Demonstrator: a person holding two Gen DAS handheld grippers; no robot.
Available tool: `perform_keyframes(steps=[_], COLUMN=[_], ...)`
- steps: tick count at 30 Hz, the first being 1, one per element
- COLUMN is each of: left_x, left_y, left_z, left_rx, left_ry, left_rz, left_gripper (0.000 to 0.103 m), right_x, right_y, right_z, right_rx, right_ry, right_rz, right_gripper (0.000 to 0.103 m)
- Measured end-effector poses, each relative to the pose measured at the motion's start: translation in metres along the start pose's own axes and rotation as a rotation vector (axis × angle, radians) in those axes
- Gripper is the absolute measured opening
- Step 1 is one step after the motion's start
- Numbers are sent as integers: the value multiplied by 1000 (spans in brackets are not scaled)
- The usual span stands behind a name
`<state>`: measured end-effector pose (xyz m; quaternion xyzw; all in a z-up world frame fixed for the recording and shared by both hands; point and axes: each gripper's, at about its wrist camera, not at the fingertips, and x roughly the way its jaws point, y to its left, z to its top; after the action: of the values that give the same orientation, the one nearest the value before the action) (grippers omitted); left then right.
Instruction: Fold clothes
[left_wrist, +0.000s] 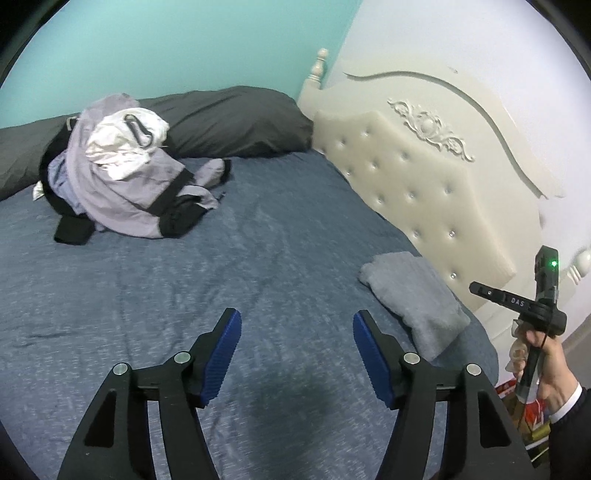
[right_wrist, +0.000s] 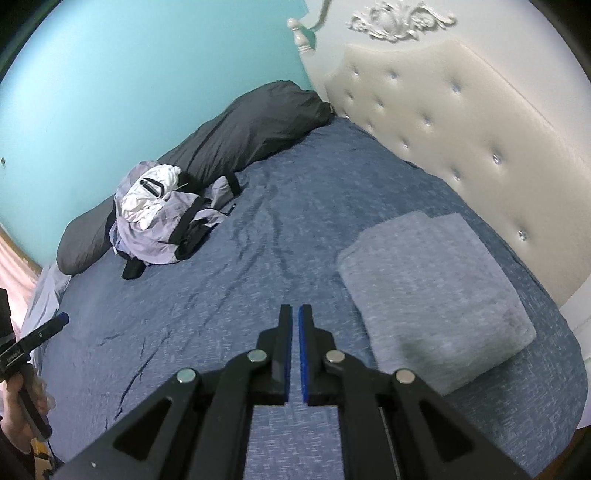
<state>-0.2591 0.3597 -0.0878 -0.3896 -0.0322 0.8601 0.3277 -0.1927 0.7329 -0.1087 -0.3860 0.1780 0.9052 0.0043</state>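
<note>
Turquoise wall (left_wrist: 166, 40) backs a bed covered with a mottled blue bedspread (left_wrist: 184, 280), lightly creased and slightly shiny. Along the far edge lies a long dark grey pillow (left_wrist: 236, 122), and on the right stands a cream headboard (left_wrist: 417, 192), button-tufted with a carved white scroll above it.

On the far left of the bed, against the pillow, sits a heap of unfolded clothes (left_wrist: 125, 177): pale lilac cloth with black bands, crumpled white fabric on top, and black pieces spilling out underneath. Near the headboard on the right lies a folded grey garment (right_wrist: 432, 299), soft and fleecy, squared into a thick rectangular pad.

From the left wrist the folded garment shows only as a slanted edge at the right; the right wrist looks down on its whole top face. The left wrist view alone shows the right hand (left_wrist: 546, 362), with a white cuff under a dark sleeve, gripping the black handle of its tool with a green light on. The right wrist view alone shows pink curtain cloth (right_wrist: 14, 258) at the far left and the left hand (right_wrist: 22, 402) at the picture edge.

The left gripper (left_wrist: 297, 354) has its blue ribbed pads spread wide apart, nothing between them, hanging over bare bedspread. The right gripper (right_wrist: 295, 350) has its pads drawn nearly together, a thin slit left, holding nothing, just left of the folded garment.
</note>
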Motion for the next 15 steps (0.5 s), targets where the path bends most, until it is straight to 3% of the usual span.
perform_keyframes(steps=[5, 11, 15], left_x=[-25, -49, -65], left_y=[18, 39, 48], left_z=[0, -3, -7], left_rx=[-6, -21, -25], left_ry=[-25, -43, -56], left_rz=[24, 46, 56], left_gripper=[72, 73, 76], right_x=[-4, -9, -13], right_y=[29, 57, 75], right_z=[1, -3, -9], right_rx=[-25, -43, -53], right_ry=[-5, -8, -5], right_rz=[8, 25, 24], right_gripper=[6, 24, 26])
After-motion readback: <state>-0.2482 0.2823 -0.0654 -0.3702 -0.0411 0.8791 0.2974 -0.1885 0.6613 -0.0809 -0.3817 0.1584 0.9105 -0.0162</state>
